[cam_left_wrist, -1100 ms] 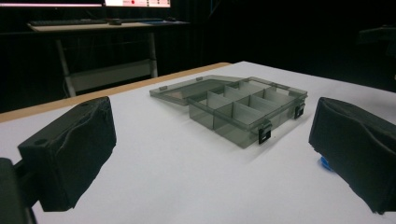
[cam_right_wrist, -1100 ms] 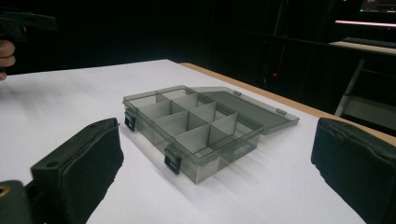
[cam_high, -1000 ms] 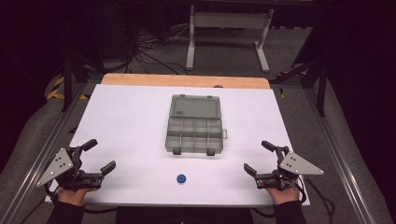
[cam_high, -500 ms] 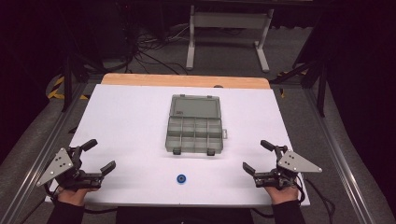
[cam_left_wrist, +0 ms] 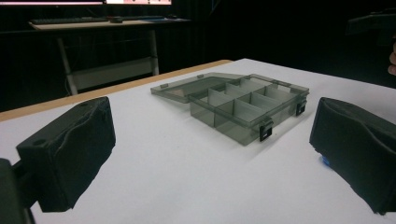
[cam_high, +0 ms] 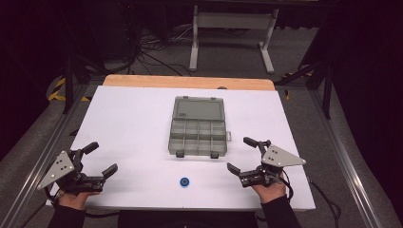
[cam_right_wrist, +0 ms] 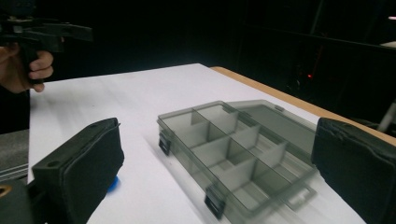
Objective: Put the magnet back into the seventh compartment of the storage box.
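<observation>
The compartment box (cam_high: pixel 197 131) sits on the table (cam_high: pixel 133 118) with its lid (cam_high: pixel 198 107) laid open behind it. A small disc (cam_high: pixel 184 181) lies before the box; the left gripper (cam_high: pixel 98 159) and right gripper (cam_high: pixel 242 156) flank it.

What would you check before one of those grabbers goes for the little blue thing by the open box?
1. Left gripper jaws apart and holding nothing: ok.
2. Right gripper jaws apart and holding nothing: ok.
3. Compartment box lid laid back flat, compartments reachable: ok.
4. Small blue round piece lying alone on the white table, apart from the box: ok.
5. Compartments holding nothing: ok as far as the gripper views show.
6. What the blue piece is: cannot tell, too small.
</observation>
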Tool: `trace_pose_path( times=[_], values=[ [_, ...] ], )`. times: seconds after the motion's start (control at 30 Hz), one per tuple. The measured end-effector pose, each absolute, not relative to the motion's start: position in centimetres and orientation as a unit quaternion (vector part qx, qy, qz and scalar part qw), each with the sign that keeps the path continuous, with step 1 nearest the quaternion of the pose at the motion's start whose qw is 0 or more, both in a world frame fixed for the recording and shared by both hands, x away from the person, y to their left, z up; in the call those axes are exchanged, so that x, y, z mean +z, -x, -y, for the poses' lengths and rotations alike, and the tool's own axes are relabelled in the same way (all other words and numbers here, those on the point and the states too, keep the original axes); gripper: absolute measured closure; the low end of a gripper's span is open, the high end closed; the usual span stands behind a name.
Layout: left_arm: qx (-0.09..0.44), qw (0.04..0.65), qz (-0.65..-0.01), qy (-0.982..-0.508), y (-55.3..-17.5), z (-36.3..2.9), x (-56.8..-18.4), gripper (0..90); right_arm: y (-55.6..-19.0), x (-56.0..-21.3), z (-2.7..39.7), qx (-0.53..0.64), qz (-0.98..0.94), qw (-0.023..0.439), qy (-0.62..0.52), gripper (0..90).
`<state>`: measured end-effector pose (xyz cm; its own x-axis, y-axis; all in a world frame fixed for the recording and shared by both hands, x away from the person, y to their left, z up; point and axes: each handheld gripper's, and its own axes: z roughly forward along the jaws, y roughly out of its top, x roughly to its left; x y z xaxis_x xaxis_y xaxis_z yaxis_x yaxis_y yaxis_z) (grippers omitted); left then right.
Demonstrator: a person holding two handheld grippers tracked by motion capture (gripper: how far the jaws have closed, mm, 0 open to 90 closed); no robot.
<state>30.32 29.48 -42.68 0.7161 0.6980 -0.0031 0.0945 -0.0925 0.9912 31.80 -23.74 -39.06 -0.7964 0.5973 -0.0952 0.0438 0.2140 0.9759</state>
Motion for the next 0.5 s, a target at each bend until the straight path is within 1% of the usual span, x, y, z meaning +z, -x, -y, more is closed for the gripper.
trace_pose_path(
  times=[0.2, 0.43, 0.5],
  values=[
    [0.246, 0.611, -0.285, -0.696, -30.4, -29.5, -42.7, 0.6, -32.5, -38.7, 21.7, 0.594, -0.749, 0.215, -0.199, 2.6],
    [0.244, 0.61, -0.283, -0.698, -30.5, -29.4, -42.8, 0.7, -32.7, -38.5, 20.3, 0.586, -0.756, 0.213, -0.197, 2.4],
    [0.243, 0.609, -0.283, -0.7, -30.5, -29.3, -42.8, 0.8, -32.8, -38.5, 19.6, 0.588, -0.761, 0.204, -0.185, 2.4]
  ],
)
